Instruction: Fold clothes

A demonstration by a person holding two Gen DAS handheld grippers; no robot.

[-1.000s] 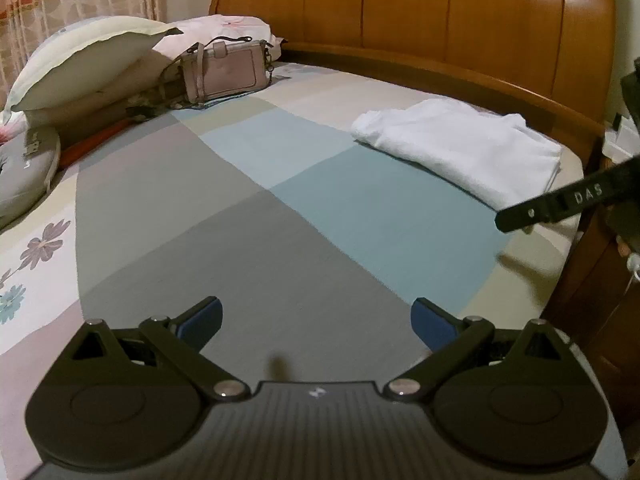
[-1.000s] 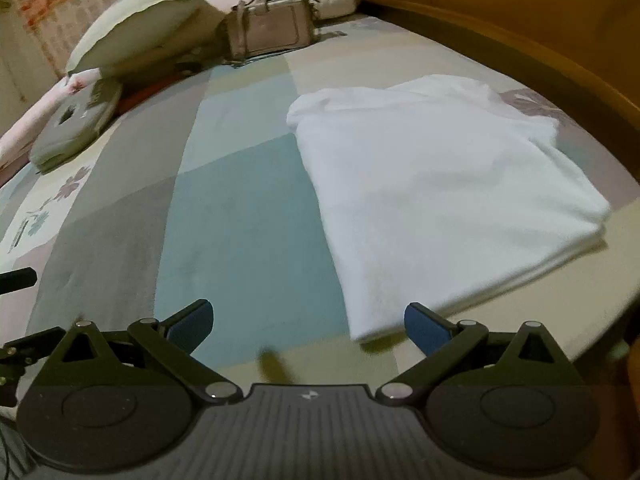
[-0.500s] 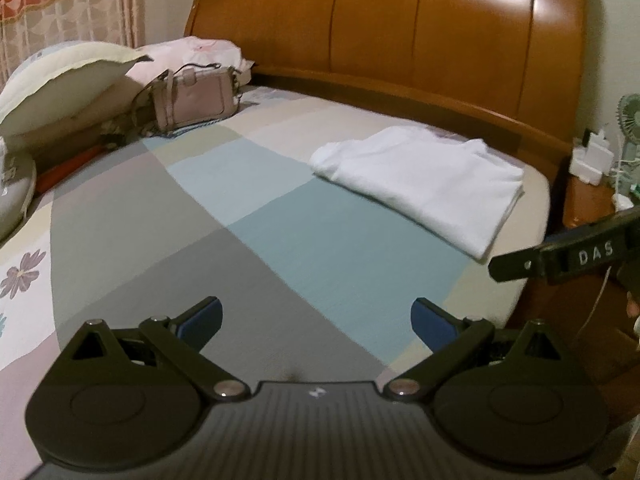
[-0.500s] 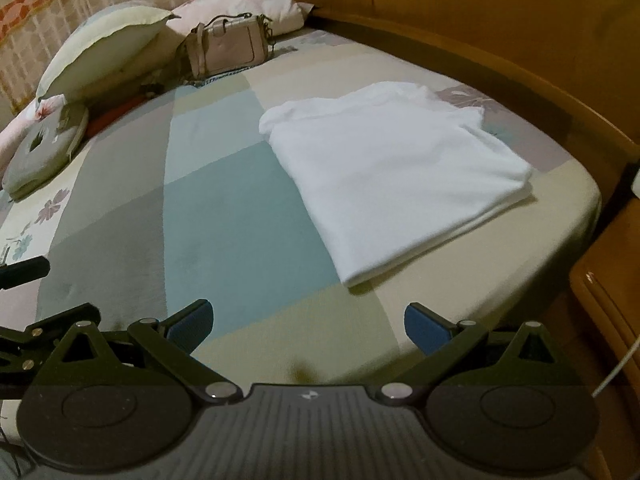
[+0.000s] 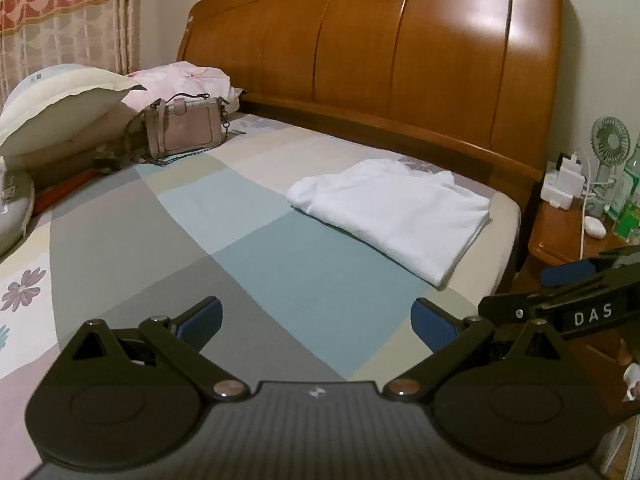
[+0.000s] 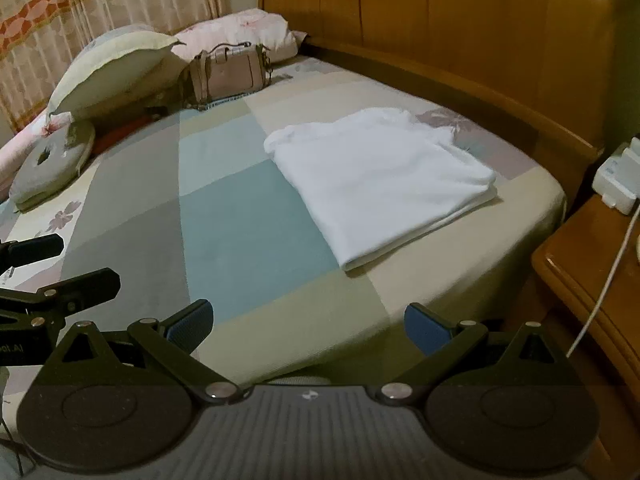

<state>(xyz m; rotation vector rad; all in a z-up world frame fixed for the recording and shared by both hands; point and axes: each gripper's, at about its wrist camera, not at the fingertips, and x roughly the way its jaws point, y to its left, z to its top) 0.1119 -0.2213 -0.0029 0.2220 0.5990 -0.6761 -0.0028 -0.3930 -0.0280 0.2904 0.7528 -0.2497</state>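
A white garment (image 5: 394, 216) lies folded flat near the right corner of the bed, close to the headboard; it also shows in the right wrist view (image 6: 380, 178). My left gripper (image 5: 316, 322) is open and empty, held above the patchwork bedsheet (image 5: 224, 248), well short of the garment. My right gripper (image 6: 308, 326) is open and empty, back near the bed's front edge. Each gripper shows at the edge of the other's view: the right gripper (image 5: 572, 292) and the left gripper (image 6: 52, 276).
A pink handbag (image 5: 184, 128) and pillows (image 5: 64, 100) lie at the far left of the bed. A wooden headboard (image 5: 400, 52) rises behind. A nightstand (image 5: 568, 232) on the right carries a fan (image 5: 610, 140), chargers and a cable (image 6: 604, 280).
Both grippers have pulled back and up from the bed; the folded garment looks smaller and farther away. Headboard and nightstand have come into view. Both stay open.
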